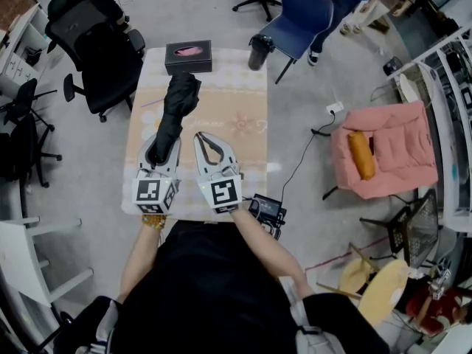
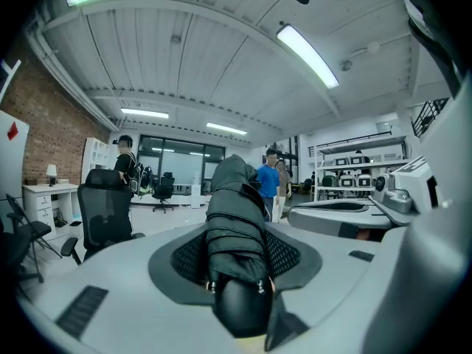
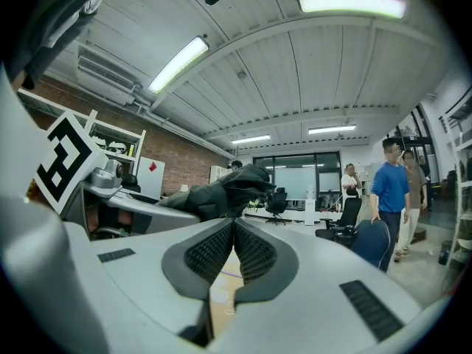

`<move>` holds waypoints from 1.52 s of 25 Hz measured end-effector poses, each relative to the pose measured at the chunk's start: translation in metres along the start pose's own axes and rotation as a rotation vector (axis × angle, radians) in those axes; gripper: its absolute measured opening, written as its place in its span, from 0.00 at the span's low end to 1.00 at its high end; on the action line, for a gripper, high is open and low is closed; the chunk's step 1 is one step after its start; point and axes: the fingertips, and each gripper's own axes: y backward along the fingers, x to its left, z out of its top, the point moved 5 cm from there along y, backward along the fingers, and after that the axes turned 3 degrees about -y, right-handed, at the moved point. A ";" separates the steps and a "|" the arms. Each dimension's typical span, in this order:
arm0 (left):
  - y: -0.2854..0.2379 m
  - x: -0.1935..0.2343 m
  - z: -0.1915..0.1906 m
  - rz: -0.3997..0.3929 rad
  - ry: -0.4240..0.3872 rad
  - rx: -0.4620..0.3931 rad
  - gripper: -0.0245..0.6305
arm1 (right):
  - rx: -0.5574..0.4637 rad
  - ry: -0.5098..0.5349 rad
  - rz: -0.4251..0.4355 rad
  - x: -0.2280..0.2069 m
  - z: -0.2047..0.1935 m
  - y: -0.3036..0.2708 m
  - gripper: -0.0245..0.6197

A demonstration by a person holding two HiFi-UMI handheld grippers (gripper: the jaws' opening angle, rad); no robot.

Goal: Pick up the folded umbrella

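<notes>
1. The folded umbrella lies lengthwise over the desk. Its bunched canopy end points toward a black box at the far edge, and its handle end points toward the person.
2. The left tool is closed on the umbrella near the handle end. In the left gripper view the ribbed pads press against both sides of the strapped fabric, and the rounded handle knob sits just behind them. The jaws stand partly apart only because the bundle fills the gap.
3. The right tool is just beside the left one. Its jaws are together, pad against pad, with nothing between them.
4. From the head view I cannot tell whether the far end of the umbrella rests on the desk or has come clear of it.
5. Handling, as a judgement: the umbrella looks light, with a stiff shaft inside soft, loosely wrapped fabric. The cloth gives under the pads and may slide over the shaft, and the smooth knob would be slippery to pinch.
6. The best hold is likely where the strap binds the canopy tight, close to the handle, as now. Gripped this near one end, the long part will tend to droop and twist in the jaws during the lift, so a firm squeeze and a slow, level raise would suit it.
</notes>
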 end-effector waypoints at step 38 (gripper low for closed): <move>0.006 0.019 -0.033 -0.024 -0.021 0.001 0.32 | 0.052 0.041 0.015 0.008 -0.028 -0.021 0.06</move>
